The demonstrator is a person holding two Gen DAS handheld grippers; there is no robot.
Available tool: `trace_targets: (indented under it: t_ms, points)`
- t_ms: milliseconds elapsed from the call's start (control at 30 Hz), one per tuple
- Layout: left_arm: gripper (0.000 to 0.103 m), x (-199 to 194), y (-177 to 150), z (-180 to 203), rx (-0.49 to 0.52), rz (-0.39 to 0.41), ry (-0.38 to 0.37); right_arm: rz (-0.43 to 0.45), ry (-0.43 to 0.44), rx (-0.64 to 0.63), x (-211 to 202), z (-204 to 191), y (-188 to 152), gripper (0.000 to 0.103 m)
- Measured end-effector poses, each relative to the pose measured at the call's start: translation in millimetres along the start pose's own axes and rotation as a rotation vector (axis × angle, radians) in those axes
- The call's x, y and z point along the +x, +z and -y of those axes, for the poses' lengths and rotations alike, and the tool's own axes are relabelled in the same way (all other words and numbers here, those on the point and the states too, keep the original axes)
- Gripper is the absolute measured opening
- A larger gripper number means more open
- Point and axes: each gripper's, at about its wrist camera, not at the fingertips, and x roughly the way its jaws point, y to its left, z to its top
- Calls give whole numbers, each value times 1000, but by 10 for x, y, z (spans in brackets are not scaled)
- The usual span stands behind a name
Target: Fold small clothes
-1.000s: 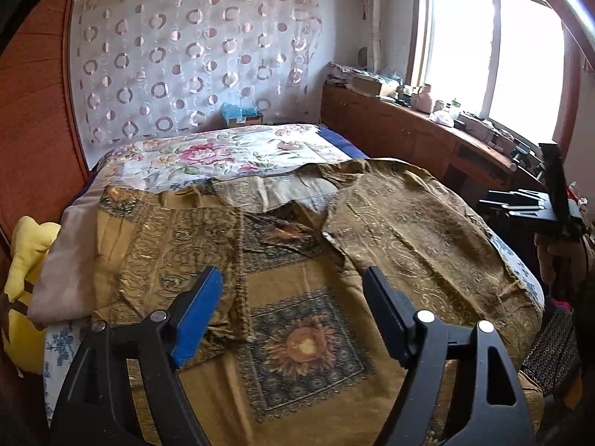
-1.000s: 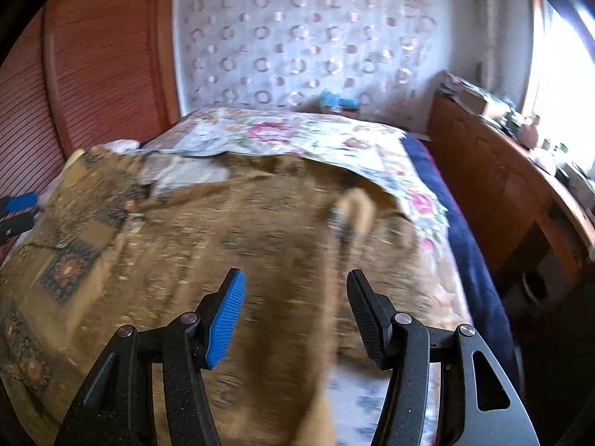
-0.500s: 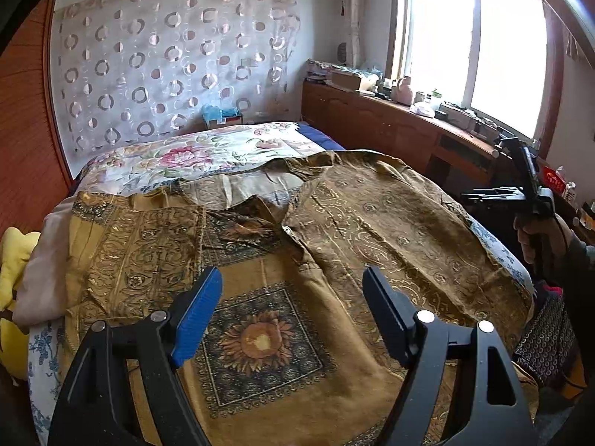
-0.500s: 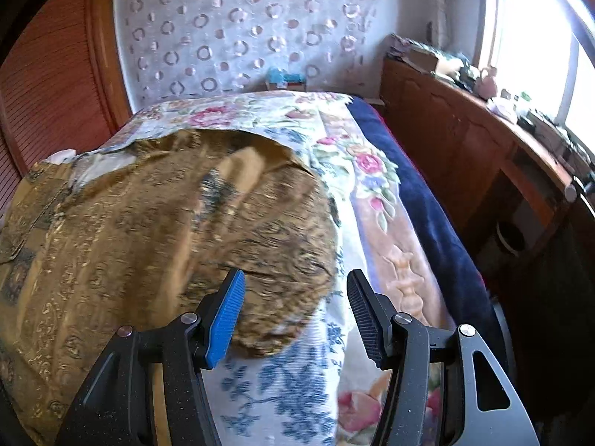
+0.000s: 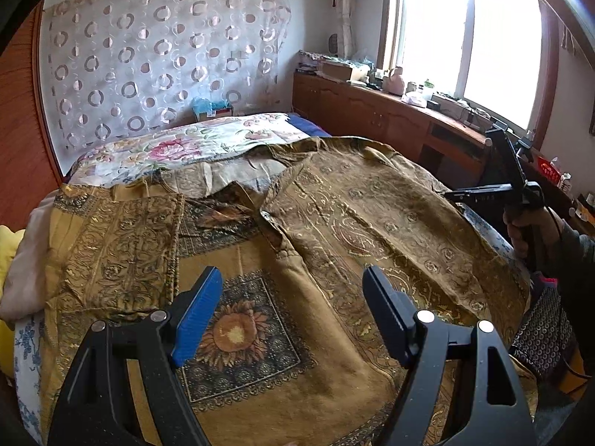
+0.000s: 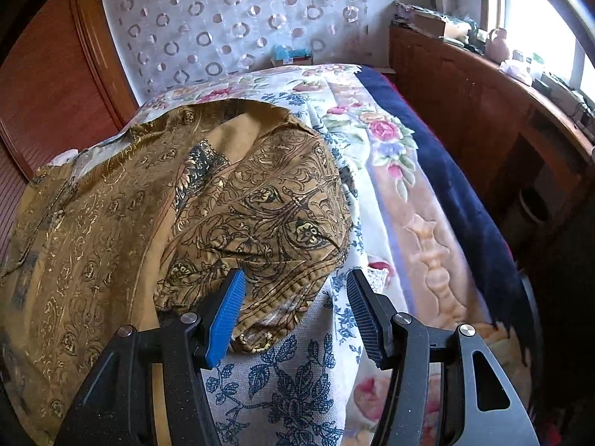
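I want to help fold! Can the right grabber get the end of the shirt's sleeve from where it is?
Probably yes. The right gripper is open and the sleeve cuff of the shirt lies right at its fingers on the bedspread, with nothing covering it.

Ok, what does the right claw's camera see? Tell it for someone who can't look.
A gold patterned shirt lies spread on a flowery bedspread. The open right claw hangs over the shirt's sleeve end, gripping nothing. Behind are a circle-dotted curtain and a wooden cabinet.
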Motion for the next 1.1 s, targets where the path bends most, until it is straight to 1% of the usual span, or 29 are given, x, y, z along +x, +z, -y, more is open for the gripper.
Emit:
trace_targets:
  t_ms: [33,100,133,167,200,233,333,433,533,600,700,833,933,1000,1100]
  points:
    - [79,2,-6,12,1,-1,-2,1,9,-2,-15,21,-5,50]
    - [79,9,-13,23,3,-3,-5,9,29,-16,46,43,10,41]
    - [79,12,-15,28,3,-3,-6,16,17,-25,43,39,12,36]
    - [79,18,-16,33,2,-4,-7,24,-7,-38,25,23,11,33]
    - [79,23,-18,28,3,-6,-7,31,-26,-51,29,4,-12,27]
    - [79,33,-25,25,1,-10,-7,37,-36,-60,31,-18,-22,18]
    - [79,52,-40,9,-6,-15,-8,35,-28,-88,45,-41,-40,12]
    - [79,52,-44,-6,-13,-12,-9,27,-51,-140,78,-119,-36,8]
    - [79,52,-44,-17,-14,-10,-4,54,-58,-170,15,-159,32,6]
    - [79,40,-44,-31,-16,-8,0,89,-73,-185,-70,-194,105,6]
    - [79,28,-45,-56,-22,-4,2,153,-61,-199,-255,-256,224,6]
    - [79,15,-48,-97,-28,-2,11,236,-63,-244,-511,-478,353,6]
    - [79,8,-40,-128,-33,2,16,283,-113,-259,-644,-646,431,6]
    - [79,-12,-41,-156,-39,7,19,314,-85,-255,-736,-742,447,6]
    - [79,-48,-37,-204,-45,14,26,319,-28,-274,-754,-953,414,6]
